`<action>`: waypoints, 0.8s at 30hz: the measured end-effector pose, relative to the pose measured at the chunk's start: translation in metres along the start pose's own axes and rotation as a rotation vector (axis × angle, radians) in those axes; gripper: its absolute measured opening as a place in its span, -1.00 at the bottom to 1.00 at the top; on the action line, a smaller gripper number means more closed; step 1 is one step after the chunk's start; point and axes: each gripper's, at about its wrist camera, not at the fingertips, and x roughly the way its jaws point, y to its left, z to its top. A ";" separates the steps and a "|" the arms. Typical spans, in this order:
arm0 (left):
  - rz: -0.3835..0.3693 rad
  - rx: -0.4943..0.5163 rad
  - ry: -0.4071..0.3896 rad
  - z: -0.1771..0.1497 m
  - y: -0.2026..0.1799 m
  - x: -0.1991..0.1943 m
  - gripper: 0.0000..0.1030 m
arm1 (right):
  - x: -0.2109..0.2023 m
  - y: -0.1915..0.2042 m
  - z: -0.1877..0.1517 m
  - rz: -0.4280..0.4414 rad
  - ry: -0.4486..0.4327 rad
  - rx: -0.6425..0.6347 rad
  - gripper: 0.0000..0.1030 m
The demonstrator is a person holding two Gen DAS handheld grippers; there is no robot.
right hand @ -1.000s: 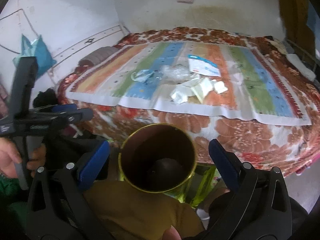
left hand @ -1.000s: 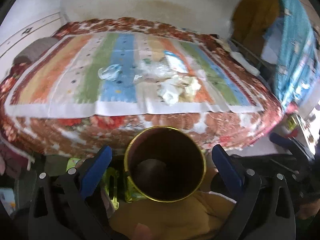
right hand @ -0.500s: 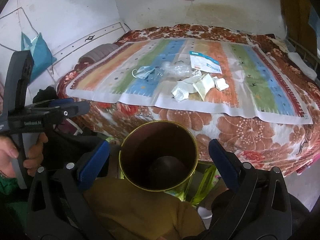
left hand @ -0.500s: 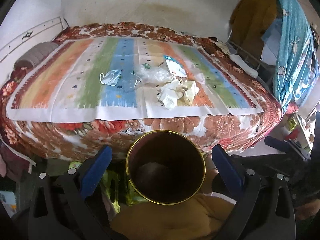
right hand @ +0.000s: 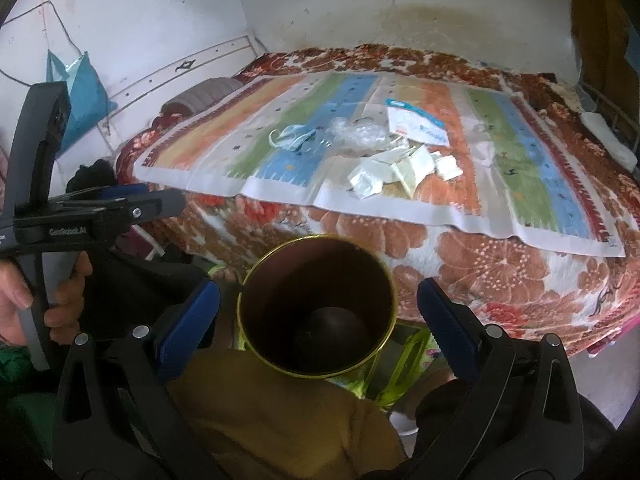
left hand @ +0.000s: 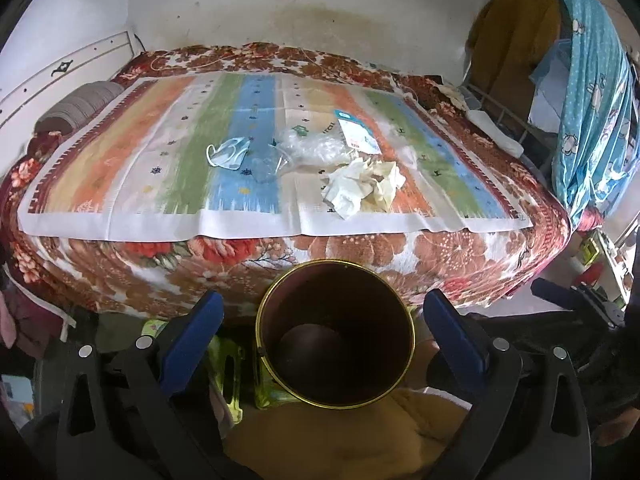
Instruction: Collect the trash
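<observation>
Trash lies mid-bed on a striped sheet: a blue face mask, a clear plastic bag, a white and blue packet and crumpled cream paper. The same mask, packet and paper appear in the right wrist view. A brown bin with a gold rim stands low before the bed, its dark inside looking bare. My left gripper is open, one finger on each side of the bin without touching it. My right gripper is open around the bin rim likewise.
The bed wears a red floral blanket with a grey pillow at its left end. Blue patterned cloth hangs at the right. A mustard cloth and a yellow-green plastic thing lie by the bin. A hand holds the left gripper's handle.
Both cameras have risen and tilted up a little, so more of the wall and bed top shows. The bin stays between the open fingers. The trash has not moved.
</observation>
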 end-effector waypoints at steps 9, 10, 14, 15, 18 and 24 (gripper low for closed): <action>-0.036 0.001 0.001 0.000 -0.003 0.000 0.89 | 0.003 -0.007 0.001 0.016 0.013 0.033 0.83; -0.048 0.002 0.000 0.001 -0.003 0.000 0.89 | 0.003 -0.006 0.001 0.014 0.012 0.034 0.83; -0.069 -0.006 0.009 0.001 -0.004 0.002 0.89 | 0.002 -0.007 0.002 0.018 0.005 0.048 0.83; -0.067 -0.005 0.012 0.001 -0.004 0.002 0.89 | 0.003 -0.008 0.001 0.016 0.004 0.048 0.83; -0.036 -0.005 0.016 0.001 -0.003 0.004 0.89 | 0.005 -0.008 0.002 0.004 0.009 0.050 0.83; -0.036 -0.032 0.019 0.001 0.003 0.004 0.89 | 0.007 -0.013 0.001 0.009 0.002 0.061 0.83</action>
